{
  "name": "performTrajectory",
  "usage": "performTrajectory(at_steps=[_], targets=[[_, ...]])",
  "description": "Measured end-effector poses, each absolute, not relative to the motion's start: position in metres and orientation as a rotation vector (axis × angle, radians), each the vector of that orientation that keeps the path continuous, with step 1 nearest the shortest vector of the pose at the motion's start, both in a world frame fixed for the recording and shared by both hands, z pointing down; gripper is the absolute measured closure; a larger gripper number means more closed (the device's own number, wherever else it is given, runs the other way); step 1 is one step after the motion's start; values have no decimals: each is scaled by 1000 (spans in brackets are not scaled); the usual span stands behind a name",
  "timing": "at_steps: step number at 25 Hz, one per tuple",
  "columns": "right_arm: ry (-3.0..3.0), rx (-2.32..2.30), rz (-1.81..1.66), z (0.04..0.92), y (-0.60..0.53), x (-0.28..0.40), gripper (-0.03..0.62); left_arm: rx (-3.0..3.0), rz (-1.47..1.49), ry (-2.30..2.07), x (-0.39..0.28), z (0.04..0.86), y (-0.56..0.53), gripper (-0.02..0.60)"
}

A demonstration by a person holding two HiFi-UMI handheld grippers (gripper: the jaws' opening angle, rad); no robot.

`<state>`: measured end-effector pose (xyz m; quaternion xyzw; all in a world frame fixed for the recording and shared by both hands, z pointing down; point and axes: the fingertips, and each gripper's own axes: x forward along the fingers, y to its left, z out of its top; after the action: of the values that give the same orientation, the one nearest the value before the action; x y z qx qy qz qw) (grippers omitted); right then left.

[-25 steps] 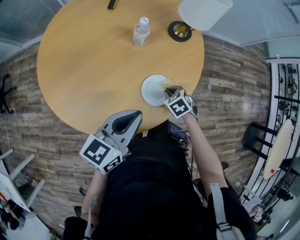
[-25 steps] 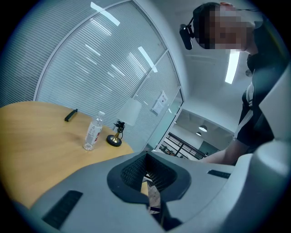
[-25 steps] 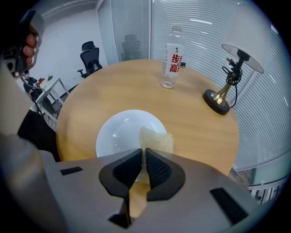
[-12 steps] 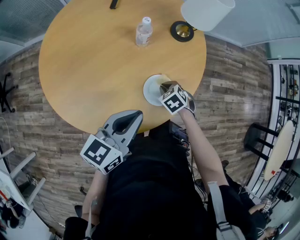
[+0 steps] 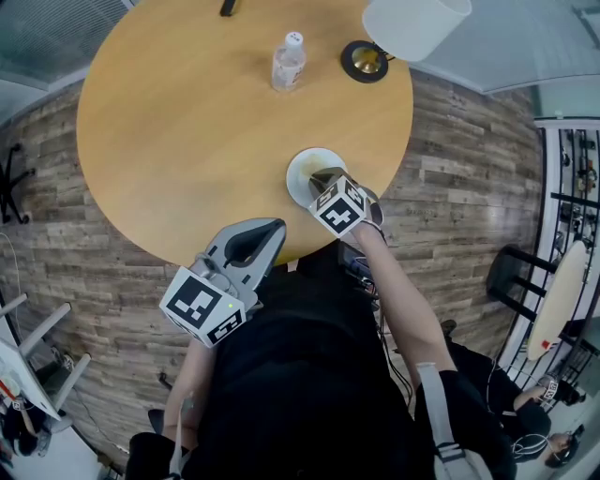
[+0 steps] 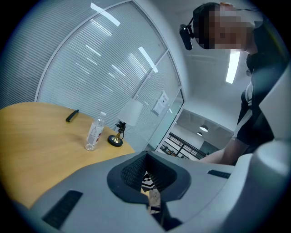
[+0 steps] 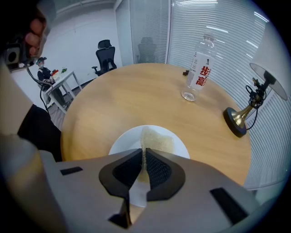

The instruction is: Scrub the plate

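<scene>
A white plate (image 5: 302, 166) lies near the front right edge of the round wooden table (image 5: 187, 141). My right gripper (image 5: 320, 178) reaches over it, shut on a pale yellowish sponge (image 7: 157, 139) that rests on the plate (image 7: 120, 142). In the right gripper view the right gripper (image 7: 143, 154) pinches the sponge's near end between its pads. My left gripper (image 5: 277, 227) is off the table's front edge, near the person's body. Its jaws are shut with nothing between them. The left gripper (image 6: 147, 157) points across the table.
At the table's far side stand a clear water bottle (image 5: 288, 62) and a lamp with a brass base (image 5: 364, 60) and a white shade (image 5: 414, 23). A small dark object (image 5: 228, 7) lies at the far edge. Wood-plank floor surrounds the table.
My right gripper has slid a little to the left over the plate, with the sponge in it. The left gripper has stayed where it was.
</scene>
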<state>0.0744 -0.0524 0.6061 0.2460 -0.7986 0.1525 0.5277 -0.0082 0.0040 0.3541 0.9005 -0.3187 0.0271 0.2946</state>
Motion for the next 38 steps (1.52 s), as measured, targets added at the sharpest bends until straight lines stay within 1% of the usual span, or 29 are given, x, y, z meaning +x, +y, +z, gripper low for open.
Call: performTrajectory(at_steps=[16, 22, 38], targets=[[-1927, 495, 364, 603, -9, 56, 566, 2401, 61, -843, -7, 354, 2, 571], [-1909, 503, 390, 604, 3, 72, 566, 2403, 59, -836, -5, 354, 3, 571], [-1836, 583, 396, 609, -9, 117, 566, 2407, 56, -840, -5, 354, 6, 571]])
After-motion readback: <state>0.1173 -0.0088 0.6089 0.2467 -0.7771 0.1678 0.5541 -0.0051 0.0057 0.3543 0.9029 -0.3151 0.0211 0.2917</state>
